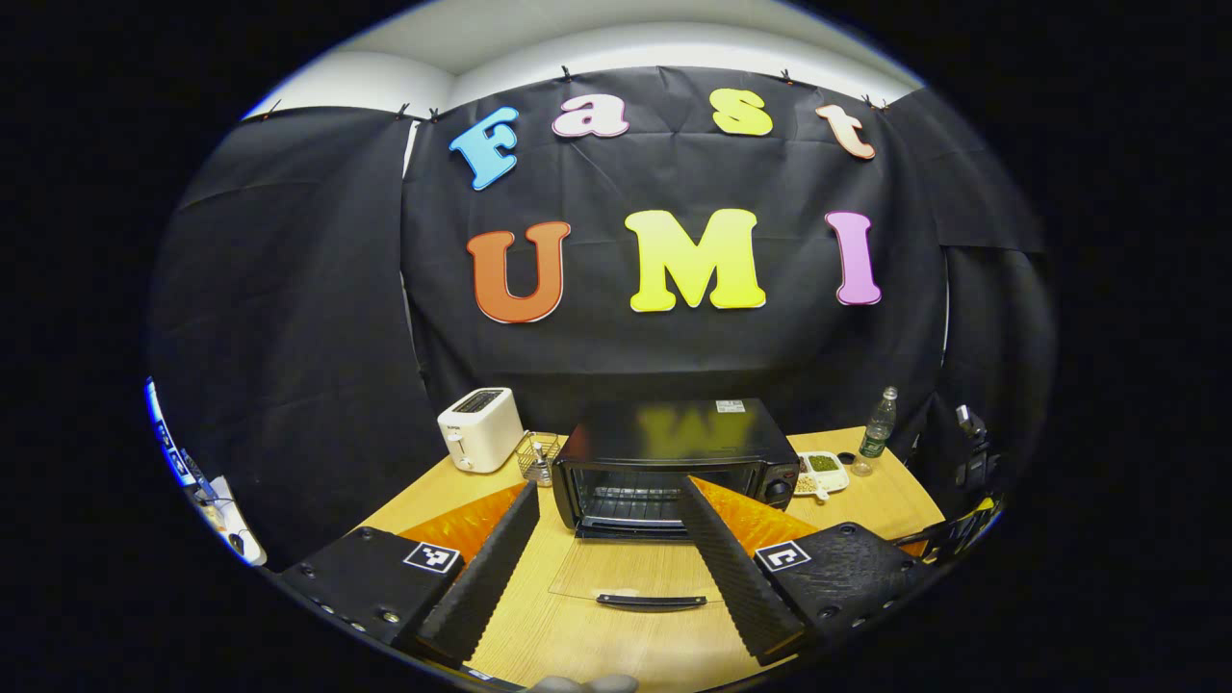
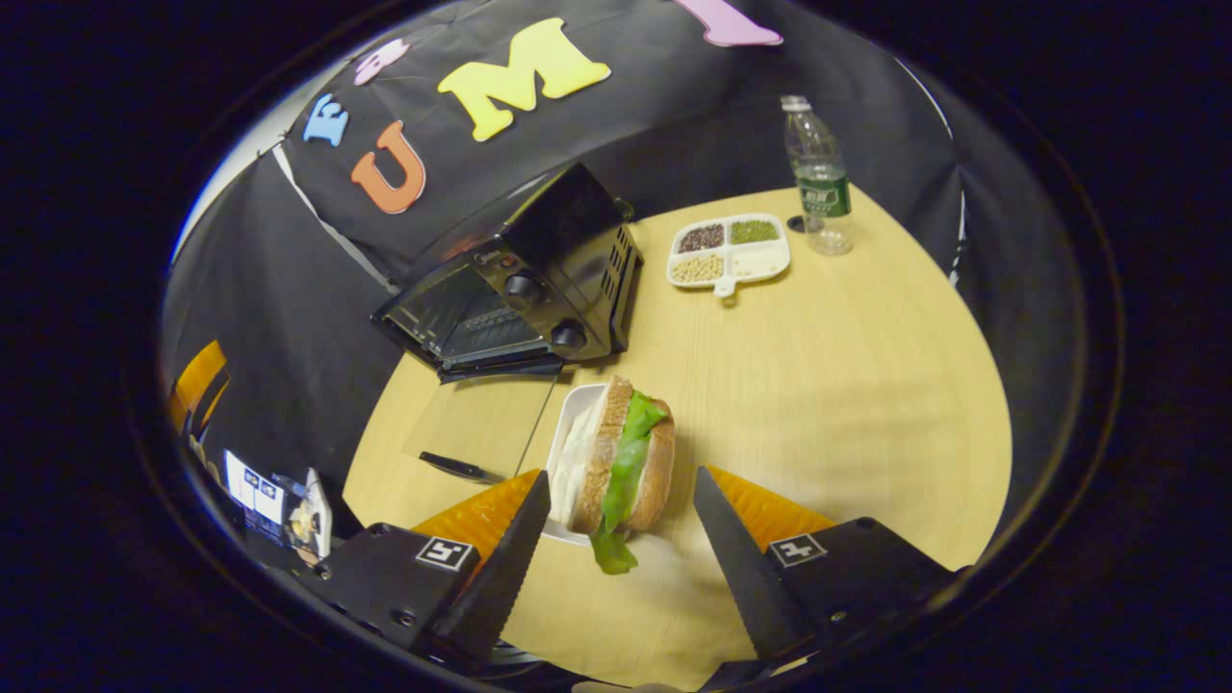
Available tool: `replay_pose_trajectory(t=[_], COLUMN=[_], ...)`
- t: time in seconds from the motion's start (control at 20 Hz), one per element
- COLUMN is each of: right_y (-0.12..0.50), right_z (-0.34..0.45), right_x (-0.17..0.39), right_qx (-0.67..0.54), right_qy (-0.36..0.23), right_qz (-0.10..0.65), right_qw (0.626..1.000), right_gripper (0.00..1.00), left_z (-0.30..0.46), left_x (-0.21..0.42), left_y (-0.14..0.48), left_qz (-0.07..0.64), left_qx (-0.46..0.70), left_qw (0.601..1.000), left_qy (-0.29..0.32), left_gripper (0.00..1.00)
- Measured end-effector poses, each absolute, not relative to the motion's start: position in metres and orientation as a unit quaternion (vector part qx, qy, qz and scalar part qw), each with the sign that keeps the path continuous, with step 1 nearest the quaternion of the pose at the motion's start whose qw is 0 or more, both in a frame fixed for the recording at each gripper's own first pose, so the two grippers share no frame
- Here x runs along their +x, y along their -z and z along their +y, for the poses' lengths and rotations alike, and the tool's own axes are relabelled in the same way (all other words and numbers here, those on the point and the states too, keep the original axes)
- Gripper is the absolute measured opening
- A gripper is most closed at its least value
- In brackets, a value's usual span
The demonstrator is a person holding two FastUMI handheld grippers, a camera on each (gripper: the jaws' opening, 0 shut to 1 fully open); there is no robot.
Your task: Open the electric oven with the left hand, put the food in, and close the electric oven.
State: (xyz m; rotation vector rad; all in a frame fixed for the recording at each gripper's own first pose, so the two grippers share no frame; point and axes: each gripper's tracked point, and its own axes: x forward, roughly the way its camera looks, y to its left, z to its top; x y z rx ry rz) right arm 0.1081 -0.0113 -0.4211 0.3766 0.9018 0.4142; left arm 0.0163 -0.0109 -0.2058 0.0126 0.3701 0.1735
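Sandwich (image 2: pixel 621 462) between the right tool's (image 2: pixel 616 525) spread fingers — untouched.

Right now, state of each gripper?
Left gripper: open, empty, facing the open oven.
Right gripper: open around the sandwich, not gripping it.

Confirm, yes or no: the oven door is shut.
No, the oven door lies folded down flat on the table, leaving the rack inside exposed.

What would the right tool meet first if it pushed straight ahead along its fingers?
Most likely the sandwich, which stands on edge on the white tray directly between the open fingers of the right tool. Depth is hard to judge, but nothing lies nearer in that line.
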Motion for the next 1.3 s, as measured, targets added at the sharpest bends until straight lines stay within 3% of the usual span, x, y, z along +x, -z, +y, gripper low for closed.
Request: replay_pose_trajectory(t=[0.2,0.25,0.3,0.35,0.5,0.55,0.6,0.7,1.05,1.3], right_y=[0.431,0.432,0.432,0.433,0.434,0.432,0.431,0.428,0.369,0.345], right_z=[0.0,0.002,0.005,0.006,0.011,0.013,0.013,0.013,0.038,0.112], right_x=[0.123,0.123,0.123,0.125,0.124,0.124,0.124,0.119,0.115,0.116], right_qx=[0.223,0.239,0.257,0.269,0.288,0.29,0.29,0.281,0.307,0.425], right_qy=[-0.237,-0.247,-0.252,-0.25,-0.251,-0.254,-0.253,-0.252,-0.211,-0.173], right_qz=[0.477,0.489,0.498,0.507,0.512,0.511,0.511,0.513,0.441,0.365], right_qw=[0.817,0.802,0.789,0.779,0.769,0.768,0.768,0.771,0.816,0.81], right_gripper=[0.91,0.95,0.86,0.82,0.53,0.53,0.45,0.39,0.38,0.38], left_z=[-0.017,-0.019,-0.021,-0.023,-0.027,-0.028,-0.028,-0.027,-0.002,0.024], left_x=[0.016,0.016,0.016,0.015,0.014,0.014,0.015,0.009,0.001,-0.008], left_y=[0.206,0.207,0.208,0.209,0.211,0.211,0.211,0.212,0.221,0.233], left_qz=[0.199,0.203,0.207,0.211,0.215,0.215,0.216,0.214,0.206,0.209], left_qx=[0.016,0.02,0.023,0.023,0.021,0.016,0.013,0.01,-0.001,0.003], left_qw=[0.974,0.972,0.971,0.97,0.969,0.969,0.969,0.969,0.976,0.978], left_qy=[-0.11,-0.113,-0.116,-0.118,-0.122,-0.123,-0.123,-0.12,-0.073,-0.018], left_gripper=[0.96,0.96,0.96,0.96,0.96,0.95,0.96,0.96,0.96,0.96])
